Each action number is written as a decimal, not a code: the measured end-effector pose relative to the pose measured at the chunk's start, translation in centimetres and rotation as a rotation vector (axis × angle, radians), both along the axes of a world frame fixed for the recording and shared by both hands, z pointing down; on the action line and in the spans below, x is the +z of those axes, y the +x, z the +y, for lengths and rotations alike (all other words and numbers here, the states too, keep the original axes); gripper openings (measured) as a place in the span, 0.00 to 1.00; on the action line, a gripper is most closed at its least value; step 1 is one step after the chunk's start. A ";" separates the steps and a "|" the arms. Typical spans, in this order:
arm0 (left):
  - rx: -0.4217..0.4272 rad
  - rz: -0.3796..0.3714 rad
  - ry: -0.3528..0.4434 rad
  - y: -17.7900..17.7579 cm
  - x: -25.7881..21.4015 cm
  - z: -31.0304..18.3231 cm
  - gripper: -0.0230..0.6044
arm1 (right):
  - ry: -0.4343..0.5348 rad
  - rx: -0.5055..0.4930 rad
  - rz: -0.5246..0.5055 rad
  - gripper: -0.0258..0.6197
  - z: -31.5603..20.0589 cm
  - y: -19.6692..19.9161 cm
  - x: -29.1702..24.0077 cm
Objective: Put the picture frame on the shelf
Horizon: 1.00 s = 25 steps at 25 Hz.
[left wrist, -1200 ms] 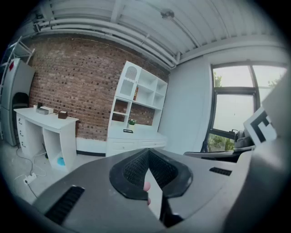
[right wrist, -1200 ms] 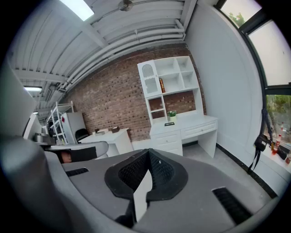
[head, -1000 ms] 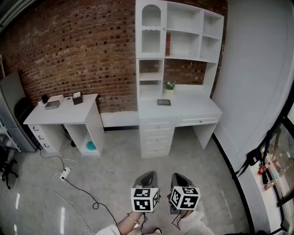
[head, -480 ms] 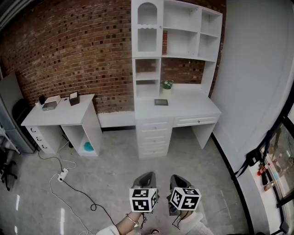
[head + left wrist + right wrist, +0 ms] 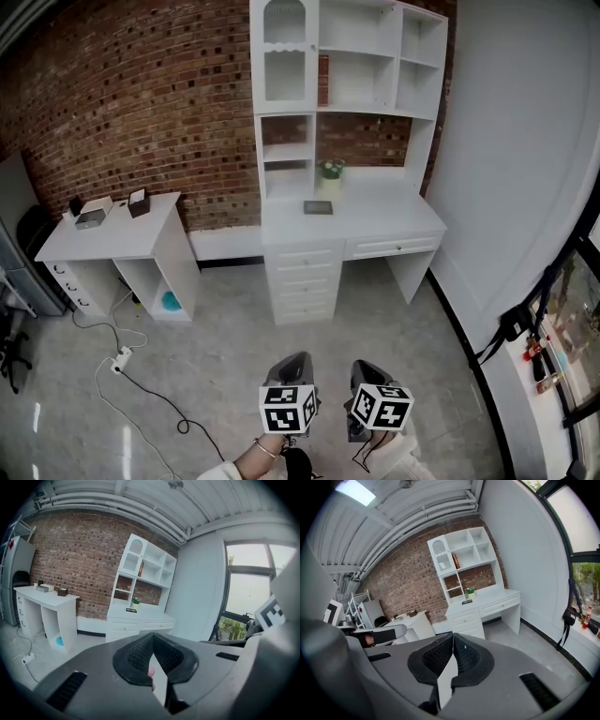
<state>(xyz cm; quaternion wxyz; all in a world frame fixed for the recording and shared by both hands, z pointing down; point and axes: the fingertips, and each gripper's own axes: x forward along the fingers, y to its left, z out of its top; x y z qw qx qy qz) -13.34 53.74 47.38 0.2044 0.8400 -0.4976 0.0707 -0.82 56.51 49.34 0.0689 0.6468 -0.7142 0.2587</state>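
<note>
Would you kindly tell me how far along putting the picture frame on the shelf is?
Nothing looks done: the picture frame lies on the desk, under the shelf unit. Nothing is in hand: left gripper and right gripper are shut, empty, well short of the desk. Remaining: approach, grasp, place.

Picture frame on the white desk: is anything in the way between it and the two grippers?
Nothing visible. Only bare floor lies between the left gripper, the right gripper and the desk where the picture frame lies flat. The cable on the floor is off to the left, and the little plant stands behind the frame.
</note>
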 end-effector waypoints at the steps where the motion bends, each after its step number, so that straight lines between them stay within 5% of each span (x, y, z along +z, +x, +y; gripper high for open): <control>1: 0.000 0.000 -0.002 0.3 0.1 -0.4 0.05 | -0.003 0.002 -0.004 0.08 -0.4 0.4 0.2; 25: 0.043 0.009 0.046 5.1 -0.9 -22.3 0.05 | 0.021 0.021 0.026 0.08 -21.8 4.7 -0.7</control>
